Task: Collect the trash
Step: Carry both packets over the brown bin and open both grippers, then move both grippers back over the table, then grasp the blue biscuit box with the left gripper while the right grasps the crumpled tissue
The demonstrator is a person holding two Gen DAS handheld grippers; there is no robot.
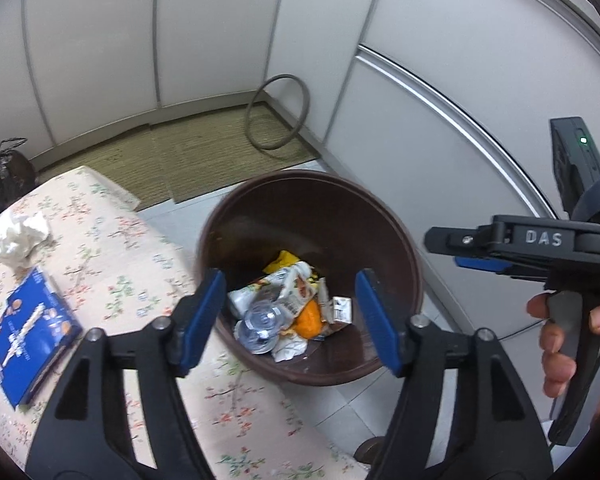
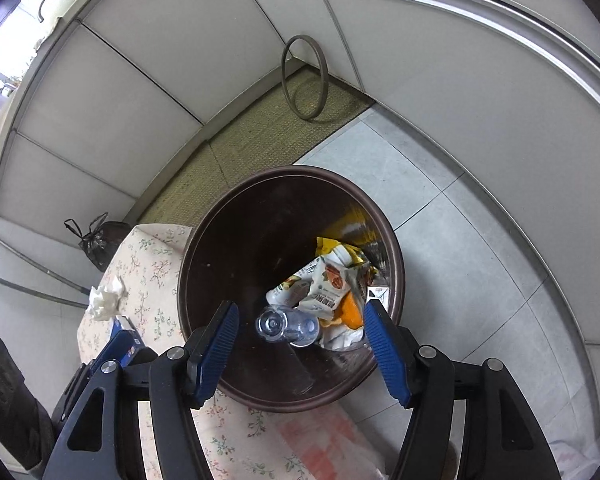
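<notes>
Your 2 grippers, left gripper (image 1: 290, 322) and right gripper (image 2: 300, 344), hang spread and empty above the brown bin (image 1: 396, 216) (wrappers and a clear bottle (image 2: 286, 326) inside). Crumpled tissue (image 1: 20, 236) and blue box (image 1: 30, 330) lie on the floral table (image 1: 112, 248).

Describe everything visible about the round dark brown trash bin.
The round dark brown trash bin looks like smooth plastic with a lipped rim. It stands open and lidless on the grey tiled floor, against the floral-covered table's edge. Its bottom holds a clear plastic bottle, printed wrappers and something orange. Neither gripper touches it.
</notes>
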